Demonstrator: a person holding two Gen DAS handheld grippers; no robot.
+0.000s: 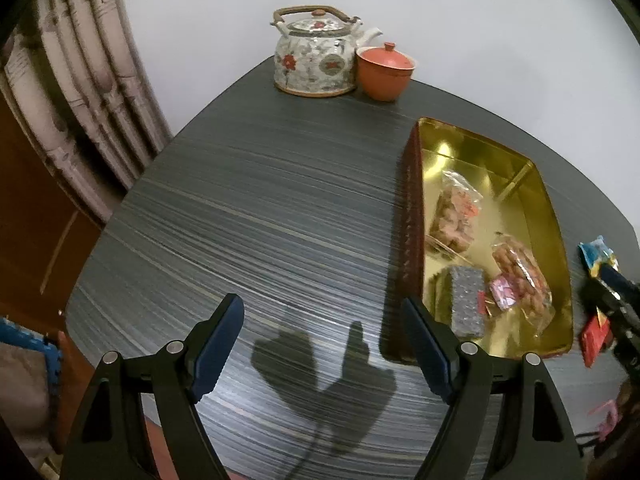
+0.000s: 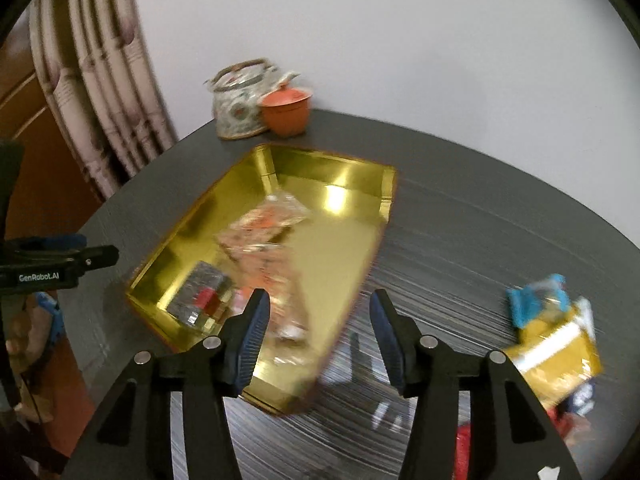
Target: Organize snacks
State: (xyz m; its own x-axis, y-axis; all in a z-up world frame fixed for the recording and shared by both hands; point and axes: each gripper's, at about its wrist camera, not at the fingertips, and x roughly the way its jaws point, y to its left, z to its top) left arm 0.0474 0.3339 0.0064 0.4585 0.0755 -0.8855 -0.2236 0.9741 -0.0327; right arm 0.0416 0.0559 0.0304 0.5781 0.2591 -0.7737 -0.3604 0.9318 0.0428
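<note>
On the desk (image 1: 280, 200) my tin (image 1: 558, 240) sits open to collect snacks; 3 packs (image 1: 520, 276) lie inside, more wait right of it (image 2: 556, 336). My right jaws (image 2: 316, 332) stand released and empty, left jaws (image 1: 324, 340) gape idle

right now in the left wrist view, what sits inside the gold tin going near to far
dark glittery block → bag of round reddish snacks → bag of pale biscuits → bare far end of the gold tin

Two close, steeply downward wrist views; shared gold tray (image 1: 556, 240) (image 2: 224, 208)
</note>
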